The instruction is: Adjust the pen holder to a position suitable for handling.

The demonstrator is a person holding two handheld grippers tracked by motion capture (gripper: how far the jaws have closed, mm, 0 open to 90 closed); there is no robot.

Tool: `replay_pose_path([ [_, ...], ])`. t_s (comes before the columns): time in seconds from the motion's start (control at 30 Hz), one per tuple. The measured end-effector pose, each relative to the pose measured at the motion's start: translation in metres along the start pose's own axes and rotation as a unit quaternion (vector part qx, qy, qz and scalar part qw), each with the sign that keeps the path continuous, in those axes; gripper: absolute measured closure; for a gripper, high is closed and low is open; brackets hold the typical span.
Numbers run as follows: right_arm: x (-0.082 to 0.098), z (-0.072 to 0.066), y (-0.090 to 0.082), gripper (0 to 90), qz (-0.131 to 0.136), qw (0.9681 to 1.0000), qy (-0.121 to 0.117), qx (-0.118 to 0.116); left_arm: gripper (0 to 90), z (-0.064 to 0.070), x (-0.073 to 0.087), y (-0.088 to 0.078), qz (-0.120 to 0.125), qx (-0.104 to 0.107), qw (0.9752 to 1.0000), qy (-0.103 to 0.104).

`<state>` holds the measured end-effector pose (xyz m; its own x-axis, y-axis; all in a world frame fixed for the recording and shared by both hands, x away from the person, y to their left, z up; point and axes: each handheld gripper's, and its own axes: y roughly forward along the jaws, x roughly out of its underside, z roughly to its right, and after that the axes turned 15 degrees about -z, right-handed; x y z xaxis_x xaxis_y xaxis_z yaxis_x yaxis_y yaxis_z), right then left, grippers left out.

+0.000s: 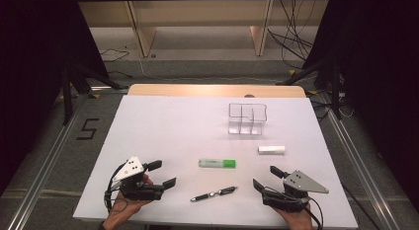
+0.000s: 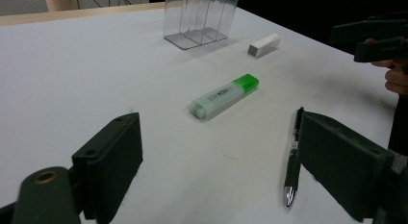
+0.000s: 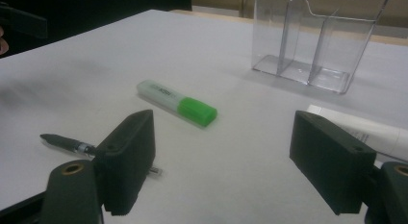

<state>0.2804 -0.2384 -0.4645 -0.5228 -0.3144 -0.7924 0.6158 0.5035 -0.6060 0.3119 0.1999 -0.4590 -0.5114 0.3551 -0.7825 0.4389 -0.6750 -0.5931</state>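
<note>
Left hand-held gripper point(image 1: 165, 173) lower left of high view, jaws wide, empty. Right hand-held gripper point(image 1: 265, 177) lower right, jaws wide, empty. Black ballpoint pen with silver tip point(image 1: 214, 194) lies flat on white desk point(image 1: 163, 126), bottom centre, between both grippers, touching neither. Green-capped translucent highlighter point(image 1: 217, 164) just above pen. White cylindrical tube point(image 1: 271, 149) right of centre. Clear plastic compartment organiser point(image 1: 247, 119) upper centre, upright.

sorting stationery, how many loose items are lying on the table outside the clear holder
3: a green highlighter at the centre, a black pen nearer the person, a white tube right of the highlighter, before the holder. None seems hidden.
</note>
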Motion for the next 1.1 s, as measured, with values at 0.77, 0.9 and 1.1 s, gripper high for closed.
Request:
replay_pose_path([
  [0.77,-0.009,0.004,-0.002,26.5,0.008,1.0000,0.000,0.005,15.8,-0.001,0.000,0.000,0.005,-0.002,1.0000,-0.005],
  [0.9,-0.018,0.011,-0.003,28.0,0.009,0.9997,-0.008,0.021,15.8,-0.002,0.000,0.000,0.005,-0.004,1.0000,-0.005],
  [1.1,-0.029,0.030,-0.005,37.4,0.003,0.9994,0.004,0.034,15.8,-0.001,0.000,0.001,0.004,-0.006,1.0000,-0.005],
])
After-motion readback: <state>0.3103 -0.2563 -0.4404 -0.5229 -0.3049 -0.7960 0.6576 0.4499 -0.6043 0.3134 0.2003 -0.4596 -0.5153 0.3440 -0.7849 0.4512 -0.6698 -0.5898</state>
